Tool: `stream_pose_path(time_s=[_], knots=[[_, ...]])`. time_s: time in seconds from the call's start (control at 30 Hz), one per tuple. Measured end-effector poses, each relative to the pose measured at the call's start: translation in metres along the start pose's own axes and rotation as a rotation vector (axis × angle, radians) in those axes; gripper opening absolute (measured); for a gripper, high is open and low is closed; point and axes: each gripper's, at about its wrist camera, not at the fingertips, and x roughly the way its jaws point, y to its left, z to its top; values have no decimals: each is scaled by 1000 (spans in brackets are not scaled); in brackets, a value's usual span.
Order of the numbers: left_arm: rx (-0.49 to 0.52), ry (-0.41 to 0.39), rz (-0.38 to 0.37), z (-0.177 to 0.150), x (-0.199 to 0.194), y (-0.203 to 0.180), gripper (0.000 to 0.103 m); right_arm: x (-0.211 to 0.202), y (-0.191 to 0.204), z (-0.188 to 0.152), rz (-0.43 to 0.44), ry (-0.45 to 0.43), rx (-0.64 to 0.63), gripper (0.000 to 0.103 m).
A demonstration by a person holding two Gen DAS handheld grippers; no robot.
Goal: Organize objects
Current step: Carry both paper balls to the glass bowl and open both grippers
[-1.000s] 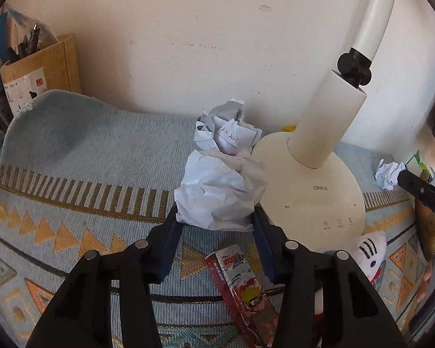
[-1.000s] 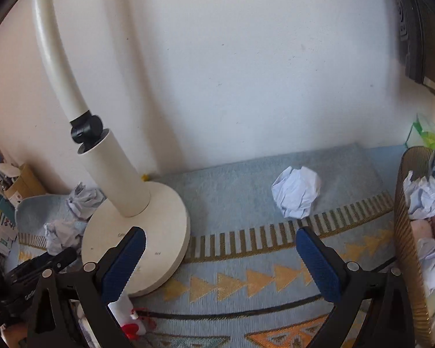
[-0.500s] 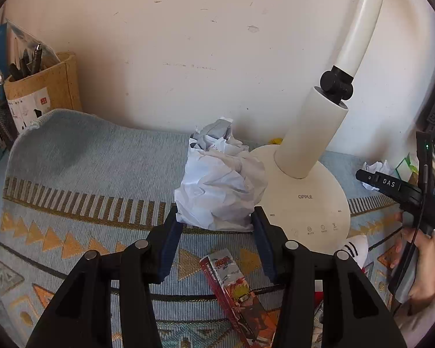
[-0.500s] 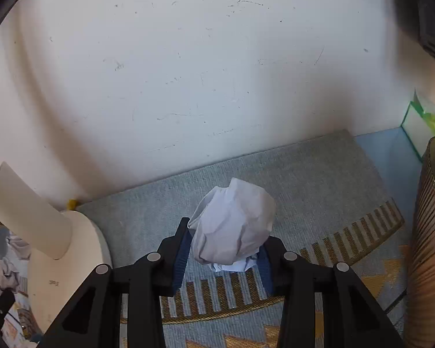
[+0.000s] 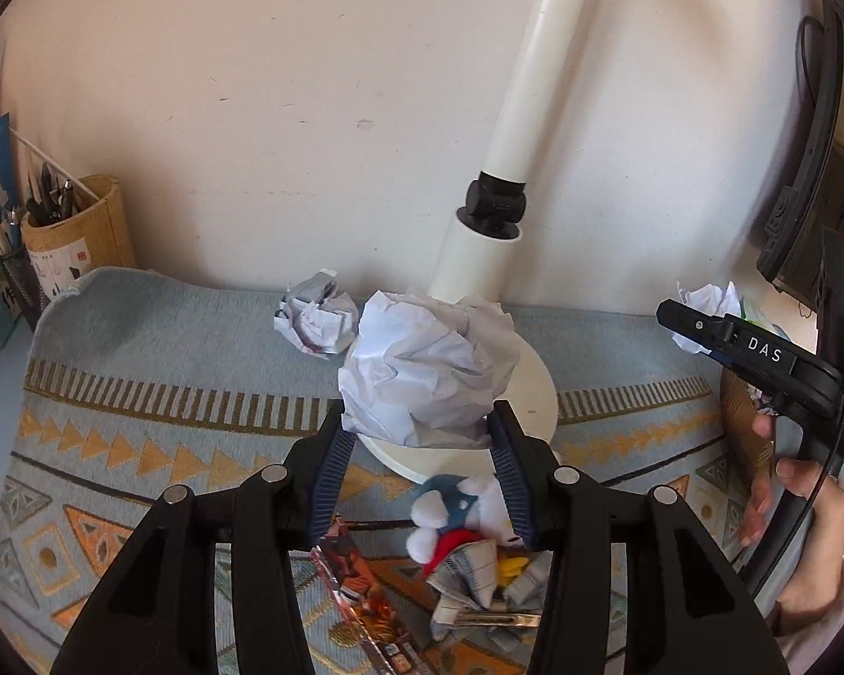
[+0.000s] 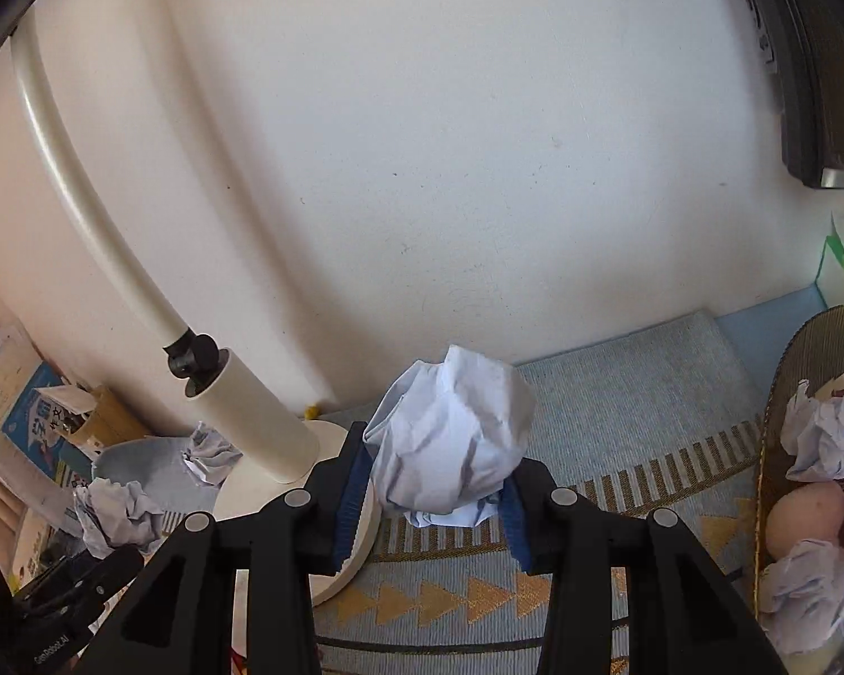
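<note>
Crumpled paper balls, several, white, spread over a desk and sorted below by size of surrounding item. Patterned mat (image 5: pixel 157 405): blue-grey with gold triangles and stripes, covering the desk surface against a white wall. Desk lamp (image 5: pixel 478 259): cream, round base on the mat, tilted column with a black joint. Woven basket (image 6: pixel 771 450): at the right edge of the right wrist view, holding more crumpled paper and a pale round object. Left gripper (image 5: pixel 422 450): blue pads clamped on a large paper ball (image 5: pixel 422 371), held clear of the mat in front of the lamp base. Right gripper (image 6: pixel 433 498): pads likewise pressed on a second paper ball (image 6: pixel 450 444), lifted above the mat, between lamp and basket. Pen holder (image 5: pixel 79 236): cork-coloured, with pens, at the far left by the wall. Loose paper ball (image 5: pixel 315 320): lying on the mat just left of the lamp column. Plush toy (image 5: pixel 456 512): white and blue with red, lying near the lamp base under the left gripper, beside a printed packet (image 5: pixel 360 579).
</note>
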Motion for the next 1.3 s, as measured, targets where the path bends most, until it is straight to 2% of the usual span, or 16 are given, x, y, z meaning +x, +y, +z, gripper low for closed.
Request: stream_pose_path(time_s=[0.1,0.2,0.3,0.37,0.53,0.83,1.0,1.03,1.07,1.1,1.13,1.17,1.2,1.23,1.3], knots=[[-6,-2,-41,-2,-6,-34,46,-29,-12,8,10,-22,-24,41],[-18,4,-131,-8,-8,-79,46,-51,-28,16,-5,-27,-41,41],[18,8,-200,-19,-16,-127,46,-79,-54,22,-32,-45,-40,41],[59,15,-241,-26,-22,-160,46,-90,-51,30,-55,-60,-34,41],[144,38,-336,-41,-33,-225,46,-127,-96,34,-135,-74,1,41],[188,98,-413,-75,-25,-325,46,-157,-166,34,-203,-54,29,41],[162,69,-334,-85,-20,-350,46,-149,-195,33,-225,7,37,41],[159,66,-313,-87,-17,-353,46,-145,-198,33,-233,23,33,43],[157,70,-298,-91,-15,-359,46,-141,-200,32,-242,40,26,52],[151,80,-284,-93,-11,-361,46,-137,-202,30,-254,56,17,80],[145,92,-263,-94,-7,-362,50,-134,-202,29,-273,66,8,99],[142,102,-244,-93,-2,-361,64,-133,-202,27,-287,60,-4,103],[146,112,-225,-93,0,-362,80,-133,-202,26,-297,55,-11,103],[148,119,-200,-94,1,-362,101,-135,-203,26,-303,52,-11,103],[156,107,-169,-93,0,-362,103,-136,-204,26,-301,56,-3,103]])
